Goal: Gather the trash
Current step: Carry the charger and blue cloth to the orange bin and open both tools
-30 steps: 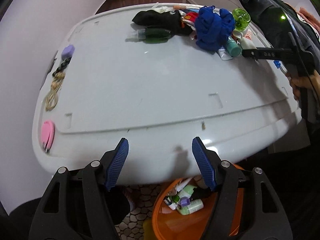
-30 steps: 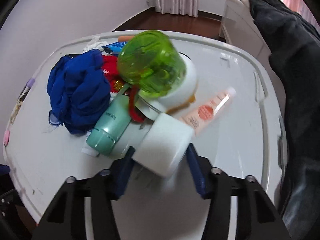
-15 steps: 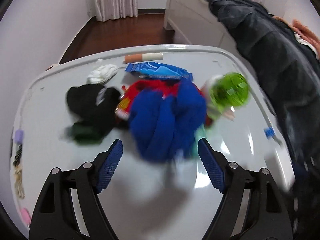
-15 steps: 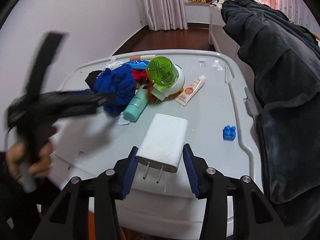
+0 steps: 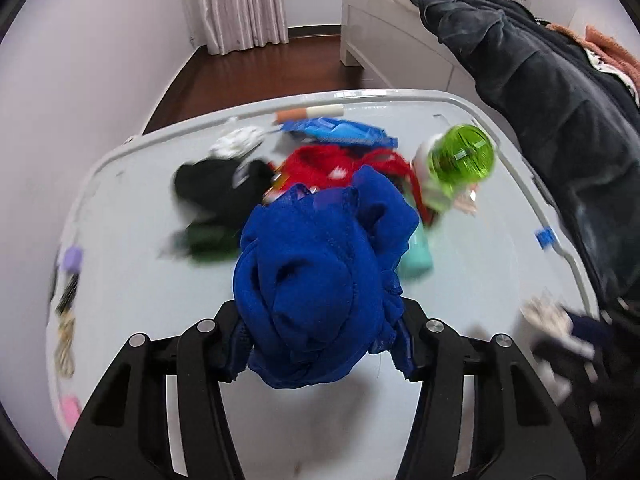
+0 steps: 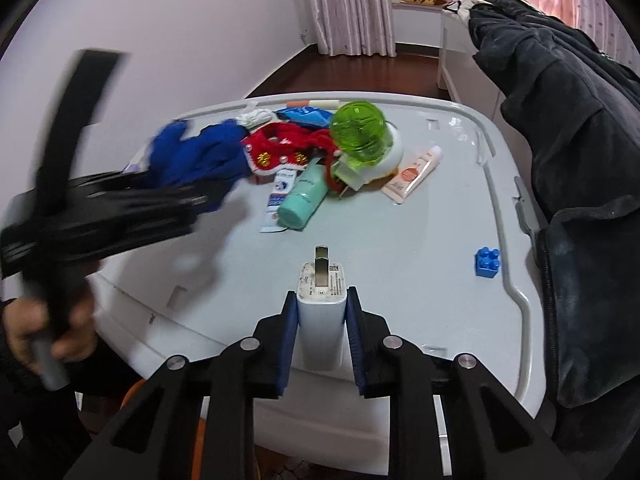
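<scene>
So the big change: both grippers are holding something now. A second ago the left gripper (image 5: 320, 344) was hanging empty over the near edge of the counter (image 5: 460, 264); now its fingers have just been closing and are pinching the blue cloth (image 5: 320, 280), which is bunched up between them and looking lifted a bit off the pile. The right gripper (image 6: 322, 340) was only straddling the white charger (image 6: 322, 312) flat-side up half a second ago; its fingers have been closing too, and they're now squeezing the charger's narrow sides, prongs pointing away, near the front edge of the counter. My guess is both things are heading for the orange bin that was showing under the front edge a second ago, though it's barely peeking out in the right-hand view now.

Counting what's sitting on the counter:
- one green-domed gadget (image 6: 362, 132) on a white base
- one red knitted thing (image 6: 280, 148)
- one mint bottle (image 6: 302, 196)
- one peach tube (image 6: 414, 174) and one small white-and-blue tube (image 6: 278, 200)
- one blue wrapper (image 5: 340, 132)
- one black cloth (image 5: 216, 188)
- one white crumpled scrap (image 5: 238, 142)
- one orange-and-white stick (image 5: 310, 113)
- one blue toy brick (image 6: 488, 262)

Left edge has some small bits, too blurry to count properly.
</scene>
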A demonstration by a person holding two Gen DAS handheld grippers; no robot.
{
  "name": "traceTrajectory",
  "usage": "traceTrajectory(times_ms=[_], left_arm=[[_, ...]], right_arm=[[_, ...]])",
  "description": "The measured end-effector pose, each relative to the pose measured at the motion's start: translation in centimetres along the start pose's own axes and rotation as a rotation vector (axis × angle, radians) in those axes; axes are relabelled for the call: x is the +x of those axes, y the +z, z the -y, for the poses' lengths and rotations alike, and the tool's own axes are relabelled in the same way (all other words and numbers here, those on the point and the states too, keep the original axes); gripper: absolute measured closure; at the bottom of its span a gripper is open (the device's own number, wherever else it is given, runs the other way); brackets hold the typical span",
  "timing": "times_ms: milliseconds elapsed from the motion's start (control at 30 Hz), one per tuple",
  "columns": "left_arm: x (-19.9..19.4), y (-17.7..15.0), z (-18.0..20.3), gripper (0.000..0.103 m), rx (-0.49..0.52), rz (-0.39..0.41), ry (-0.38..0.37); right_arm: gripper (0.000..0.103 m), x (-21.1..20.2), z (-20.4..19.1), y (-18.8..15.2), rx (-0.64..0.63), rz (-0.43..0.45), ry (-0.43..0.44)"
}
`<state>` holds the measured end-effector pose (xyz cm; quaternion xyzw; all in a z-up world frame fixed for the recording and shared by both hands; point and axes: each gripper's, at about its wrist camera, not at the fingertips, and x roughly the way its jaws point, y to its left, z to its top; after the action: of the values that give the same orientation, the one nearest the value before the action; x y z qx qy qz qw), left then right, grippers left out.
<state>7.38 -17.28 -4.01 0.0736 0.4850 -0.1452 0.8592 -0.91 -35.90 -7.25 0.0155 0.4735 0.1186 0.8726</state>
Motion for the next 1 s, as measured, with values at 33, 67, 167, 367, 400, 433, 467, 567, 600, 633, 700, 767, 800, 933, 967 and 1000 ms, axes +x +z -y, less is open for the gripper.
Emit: traceTrajectory(times_ms=[33, 67, 167, 367, 400, 433, 467, 567, 600, 633, 700, 767, 800, 933, 967, 1000], left_arm=[[-1.0, -0.8, -0.4, 0.049, 0.001, -0.003, 0.007], [-2.1, -1.5, -0.9, 0.049, 0.002, -0.006, 0.016], [-4.3, -3.2, -1.6, 0.049, 0.015, -0.018, 0.043], [-9.8, -8.4, -3.4, 0.049, 0.039, -0.045, 0.015], [-10.8, -9.7, -3.6, 0.049, 0.047, -0.051, 0.002], [-11.5, -10.8, -3.7, 0.049, 0.056, -0.058, -0.006], [-12.1, -12.1, -3.8, 0.049, 0.063, -0.07, -0.013], [-12.8, -15.6, -3.9, 0.049, 0.074, -0.122, -0.044], [-12.5, -16.9, -4.0, 0.049, 0.065, -0.152, -0.053], [-12.2, -17.7, -4.1, 0.049, 0.059, -0.174, -0.063], [-11.3, -19.5, -4.2, 0.049, 0.051, -0.227, -0.078], [-10.5, -20.4, -4.3, 0.047, 0.056, -0.264, -0.098], [-9.9, -20.9, -4.3, 0.043, 0.061, -0.295, -0.111], [-7.8, -22.4, -4.1, 0.034, 0.067, -0.388, -0.116], [-7.6, -22.5, -4.2, 0.034, 0.063, -0.397, -0.114], [-7.6, -22.5, -4.3, 0.034, 0.061, -0.396, -0.115]], right_arm=[[0.079, 0.0, -0.2, 0.0, -0.004, 0.0, -0.002], [0.079, -0.1, -0.5, 0.0, -0.011, 0.003, -0.003], [0.079, -0.5, -1.3, 0.0, -0.022, 0.024, 0.0], [0.079, -2.7, -3.4, -1.2, -0.006, 0.054, 0.059], [0.079, -3.3, -4.0, -1.7, -0.012, 0.059, 0.07], [0.079, -4.0, -4.7, -2.2, -0.02, 0.062, 0.08], [0.079, -4.5, -5.2, -2.7, -0.025, 0.063, 0.086], [0.079, -5.8, -7.2, -4.6, -0.038, 0.047, 0.132], [0.079, -6.0, -7.8, -5.3, -0.044, 0.035, 0.146], [0.079, -6.2, -8.5, -6.0, -0.05, 0.023, 0.156], [0.079, -6.4, -10.0, -7.8, -0.067, -0.017, 0.18], [0.079, -6.2, -11.1, -9.3, -0.077, -0.059, 0.203], [0.079, -5.8, -11.6, -10.1, -0.083, -0.084, 0.213], [0.067, -3.7, -12.7, -12.6, -0.115, -0.159, 0.191], [0.067, -3.4, -12.5, -12.8, -0.107, -0.165, 0.187], [0.067, -3.2, -12.2, -12.7, -0.089, -0.165, 0.189]])
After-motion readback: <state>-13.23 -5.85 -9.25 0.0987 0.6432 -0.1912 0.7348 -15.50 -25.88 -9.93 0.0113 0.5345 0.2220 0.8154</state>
